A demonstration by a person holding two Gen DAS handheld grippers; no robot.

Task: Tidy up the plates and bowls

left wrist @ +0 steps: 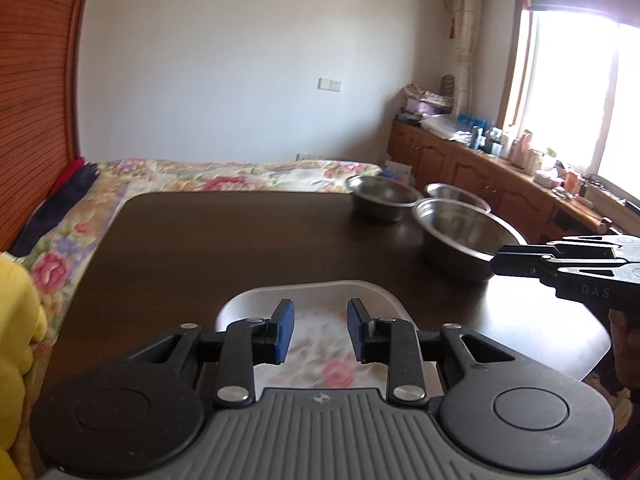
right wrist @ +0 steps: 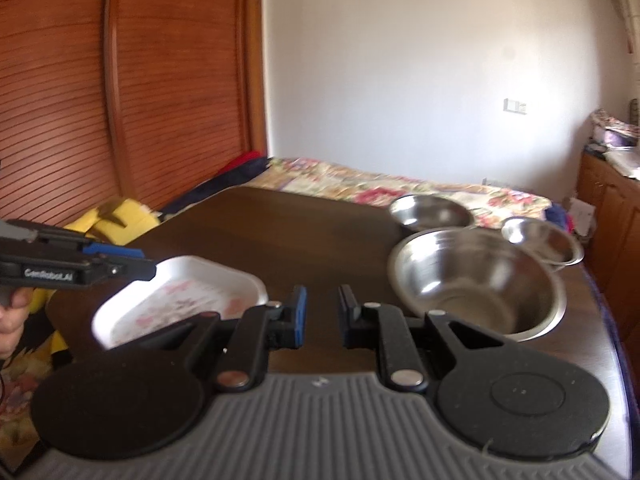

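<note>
Leftmost, the left gripper [left wrist: 320,330] hovered over the white floral plate [left wrist: 312,300] at the tabletop's [left wrist: 240,240] six o'clock, fingers parted, holding nothing. Toward three o'clock sat three steel bowls [right wrist: 476,280]. The right gripper [right wrist: 322,316] likewise stood open and empty.

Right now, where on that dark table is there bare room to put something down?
The far left of the table, between the floral bedspread and the white floral dish, is bare. The right side is crowded by three steel bowls: large, small, small.
</note>
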